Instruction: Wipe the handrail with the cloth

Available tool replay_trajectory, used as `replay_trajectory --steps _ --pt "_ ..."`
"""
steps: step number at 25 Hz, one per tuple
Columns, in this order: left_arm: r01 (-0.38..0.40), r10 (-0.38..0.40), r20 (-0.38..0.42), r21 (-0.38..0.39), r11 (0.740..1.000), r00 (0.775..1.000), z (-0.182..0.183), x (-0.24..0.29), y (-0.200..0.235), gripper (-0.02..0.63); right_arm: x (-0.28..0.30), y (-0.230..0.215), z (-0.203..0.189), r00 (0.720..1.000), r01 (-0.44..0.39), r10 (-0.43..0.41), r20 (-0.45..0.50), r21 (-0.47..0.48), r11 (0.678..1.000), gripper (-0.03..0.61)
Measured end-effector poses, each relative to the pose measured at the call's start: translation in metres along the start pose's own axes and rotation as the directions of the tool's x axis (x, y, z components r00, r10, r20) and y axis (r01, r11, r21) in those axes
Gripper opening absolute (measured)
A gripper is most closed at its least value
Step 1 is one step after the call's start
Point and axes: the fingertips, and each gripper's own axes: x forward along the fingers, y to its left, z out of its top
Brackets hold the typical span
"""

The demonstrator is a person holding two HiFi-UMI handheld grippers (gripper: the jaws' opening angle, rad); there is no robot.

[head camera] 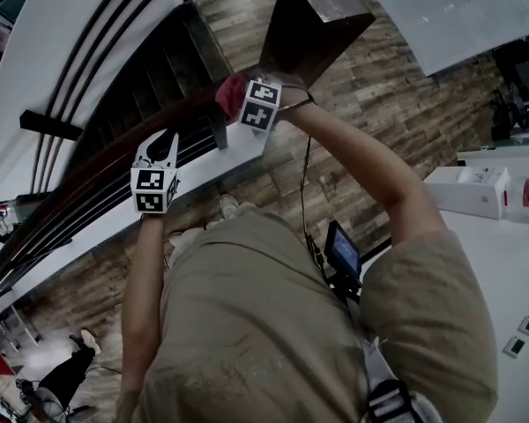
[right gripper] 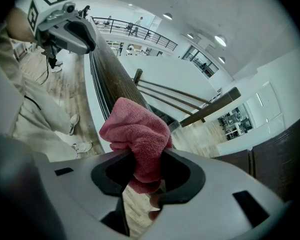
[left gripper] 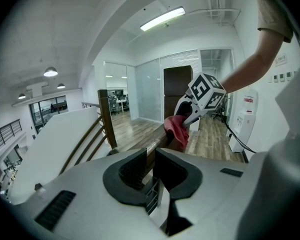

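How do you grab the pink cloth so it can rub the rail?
Pinch the cloth at its bunched-up middle, coming down from above the handrail. It is soft and crumpled, so a fat wad sticks out past the pads and can press on the rail's top. The right gripper holds it just so.

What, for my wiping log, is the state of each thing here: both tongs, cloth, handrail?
left tongs: shut on the handrail
right tongs: shut on the cloth
cloth: bunched up, lying against the top of the handrail
handrail: clamped by the left tongs, cloth on it further along
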Motion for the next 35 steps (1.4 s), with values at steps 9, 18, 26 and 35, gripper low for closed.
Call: replay_trajectory --steps 9,18,26,35 --pt "-0.011 0.01 -0.004 -0.023 1.0 1.0 -0.014 -0.01 0.0 0.066 -0.011 -0.009 -0.034 0.995 0.1 -0.099 -0.009 0.099 0.99 0.135" --pt "-0.057 0.053 -0.038 -0.114 0.992 0.998 -0.058 -0.043 0.025 0.066 -0.009 0.061 -0.004 0.967 -0.201 0.068 0.244 0.578 0.791 0.135" --pt "-0.08 0.068 -0.089 -0.136 0.987 0.994 -0.089 -0.06 0.051 0.066 0.03 0.065 0.009 0.964 -0.198 -0.018 0.267 0.758 0.621 0.135" --pt "-0.14 0.121 -0.108 -0.199 0.97 0.987 -0.11 -0.086 0.076 0.065 0.02 -0.001 -0.084 0.972 -0.03 -0.202 0.12 0.916 0.401 0.133"
